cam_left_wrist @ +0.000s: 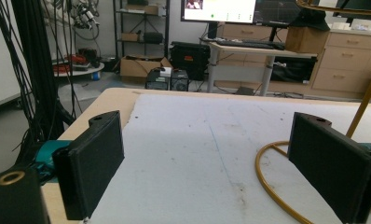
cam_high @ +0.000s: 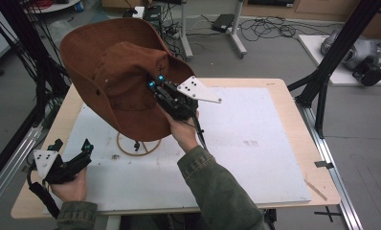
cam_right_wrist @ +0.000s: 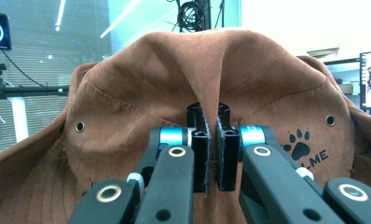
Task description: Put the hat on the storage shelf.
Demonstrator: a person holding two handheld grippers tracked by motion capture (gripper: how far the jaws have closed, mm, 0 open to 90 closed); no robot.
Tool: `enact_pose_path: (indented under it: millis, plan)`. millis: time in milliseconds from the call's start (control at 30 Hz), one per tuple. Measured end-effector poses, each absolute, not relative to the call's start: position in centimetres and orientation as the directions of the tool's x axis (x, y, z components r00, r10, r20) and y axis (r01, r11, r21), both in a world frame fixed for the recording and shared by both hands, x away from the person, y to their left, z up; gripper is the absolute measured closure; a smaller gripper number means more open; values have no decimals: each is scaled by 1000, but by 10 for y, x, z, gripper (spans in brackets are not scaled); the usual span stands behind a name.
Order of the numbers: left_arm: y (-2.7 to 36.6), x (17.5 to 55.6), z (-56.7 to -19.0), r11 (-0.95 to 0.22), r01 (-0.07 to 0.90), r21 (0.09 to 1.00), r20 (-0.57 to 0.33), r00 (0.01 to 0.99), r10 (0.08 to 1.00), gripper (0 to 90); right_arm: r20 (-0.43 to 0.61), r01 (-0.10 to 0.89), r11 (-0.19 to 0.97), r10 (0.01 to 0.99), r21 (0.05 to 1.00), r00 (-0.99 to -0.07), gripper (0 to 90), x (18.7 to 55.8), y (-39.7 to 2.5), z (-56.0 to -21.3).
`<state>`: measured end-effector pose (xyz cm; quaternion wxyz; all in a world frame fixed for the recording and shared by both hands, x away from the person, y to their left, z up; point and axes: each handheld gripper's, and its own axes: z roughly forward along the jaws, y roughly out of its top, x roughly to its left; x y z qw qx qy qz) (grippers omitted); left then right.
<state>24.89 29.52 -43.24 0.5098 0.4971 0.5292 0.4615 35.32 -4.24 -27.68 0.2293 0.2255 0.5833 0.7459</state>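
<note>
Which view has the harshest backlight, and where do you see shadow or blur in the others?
Right gripper view: the bright background above the hat is washed out, and its own arms at the bottom are soft. Left gripper view: the near jaws are dark and slightly soft, while the board is evenly lit. High view: the hat throws a soft shadow on the board.

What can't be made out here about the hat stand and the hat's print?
- Stand: high view, the hat covers its top; whether the hat rests on it cannot be told.
- Printed word by the paw: right gripper view, right gripper hides its start.
- Stand ring: left gripper view, cut off by a finger.
</note>
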Motion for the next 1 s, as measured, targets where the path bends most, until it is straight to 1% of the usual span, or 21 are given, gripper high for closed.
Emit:
enact_pose_path:
  millis: [333, 800, 1000]
  plan:
    - [295, 249, -433, 80, 59, 995, -81, 16, 997, 109, 57, -75, -193, 600, 978, -798, 876, 353, -37, -280]
    - [295, 250, -434, 74, 67, 995, -76, 18, 997, 110, 66, -21, -140, 586, 990, -808, 869, 353, -31, -293]
    - [294, 250, -434, 69, 68, 995, -71, 22, 997, 110, 65, -18, -135, 585, 991, -808, 869, 353, -30, -296]
